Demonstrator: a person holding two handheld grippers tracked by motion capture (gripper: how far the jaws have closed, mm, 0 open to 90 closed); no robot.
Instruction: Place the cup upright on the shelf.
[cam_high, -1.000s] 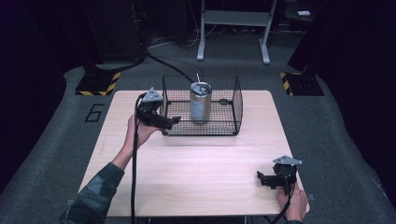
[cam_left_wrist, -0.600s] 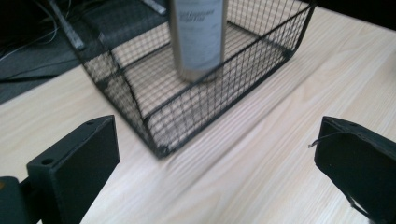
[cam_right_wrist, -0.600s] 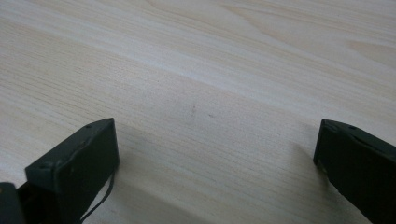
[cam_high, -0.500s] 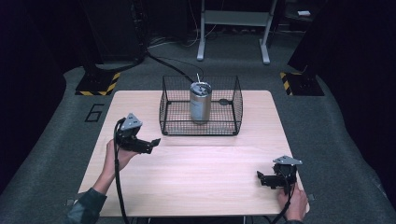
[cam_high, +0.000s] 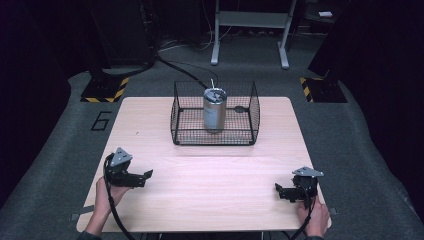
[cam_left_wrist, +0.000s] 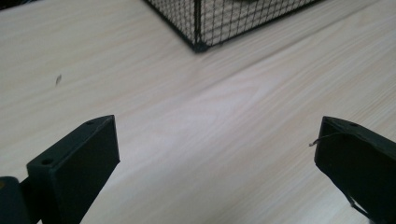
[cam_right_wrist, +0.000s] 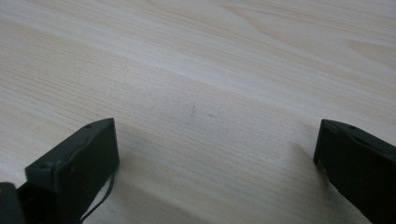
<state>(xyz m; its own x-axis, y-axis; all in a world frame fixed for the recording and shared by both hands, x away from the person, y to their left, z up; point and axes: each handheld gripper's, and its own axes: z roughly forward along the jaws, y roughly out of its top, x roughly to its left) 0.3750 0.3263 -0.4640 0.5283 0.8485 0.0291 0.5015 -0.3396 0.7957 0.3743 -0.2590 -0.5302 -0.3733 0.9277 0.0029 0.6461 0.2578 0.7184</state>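
A silver metal can (cam_high: 215, 109) stands upright inside a black wire basket (cam_high: 185, 135) at the far middle of the wooden table (cam_high: 210, 175). My left gripper (cam_high: 145, 176) rests low at the near left, open and empty, well short of the basket. In the left gripper view its jaws stand wide apart over bare wood, and the basket's corner (cam_left_wrist: 201, 44) shows ahead. My right gripper (cam_high: 278, 190) sits at the near right, open with nothing in it. The right gripper view has only wood grain between the spread jaws.
Cables trail from both grippers off the near table edge. Grey carpet surrounds the table. A dark stand base with yellow-black tape (cam_high: 102, 90) sits on the floor at the far left, another (cam_high: 322, 90) at the far right. A metal frame's legs (cam_high: 250, 35) stand beyond.
My left gripper has pulled back from the basket's left side toward the near left of the table. The right gripper has stayed put.
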